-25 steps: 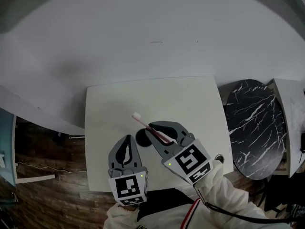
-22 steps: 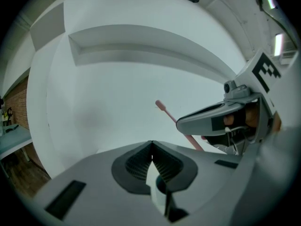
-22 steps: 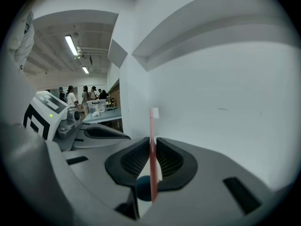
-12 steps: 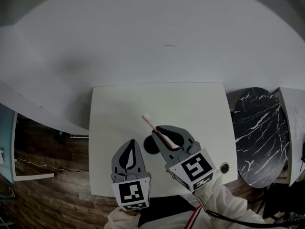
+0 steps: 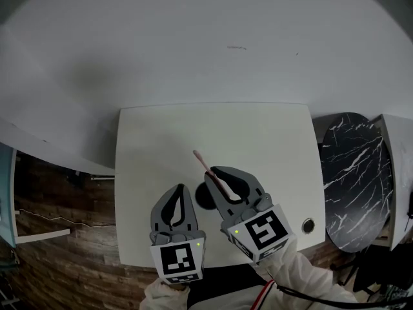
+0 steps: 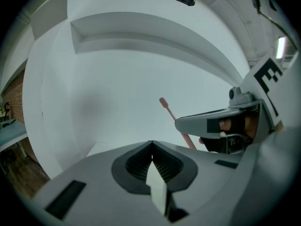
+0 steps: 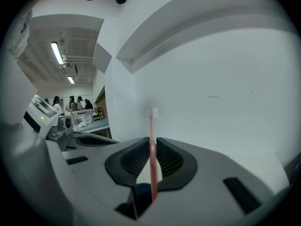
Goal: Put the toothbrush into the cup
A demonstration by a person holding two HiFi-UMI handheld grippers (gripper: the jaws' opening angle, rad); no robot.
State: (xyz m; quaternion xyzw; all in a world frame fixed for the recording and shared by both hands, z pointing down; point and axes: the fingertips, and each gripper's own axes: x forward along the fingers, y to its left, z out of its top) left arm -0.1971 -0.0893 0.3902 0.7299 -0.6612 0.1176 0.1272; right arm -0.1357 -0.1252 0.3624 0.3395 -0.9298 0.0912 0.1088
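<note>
The step in hand is the carry: the toothbrush is off the white surface and held in the air by the right hand-held gripper. In the right gripper view its 2 jaws stand only a narrow way apart, pressed on the pink handle from either side. The bristle end rises beyond the jaw tips, pointing away from the person, and the lower end of the handle runs back between the jaws.

The cup shows in the head view as a dark round shape on the near half of the surface. It sits between the 2 grippers, just left of the right one and partly covered by it. The brush is above and slightly beyond it, not in it.

The left hand-held gripper hovers to the near left of the cup. Its jaws meet at the tips with nothing between them, and it touches nothing that I can see.

My judgement is that the task is past the pick-up and short of the drop. The next move calls for bringing the handle's lower end over the cup's mouth and tilting the brush more upright, so that end leads. Then the right gripper lowers it inside the rim and parts its jaws. The cup looks light and the rim is partly hidden from above, so a slanted entry could nudge or tip it. The left gripper could steady it, but only after opening.
</note>
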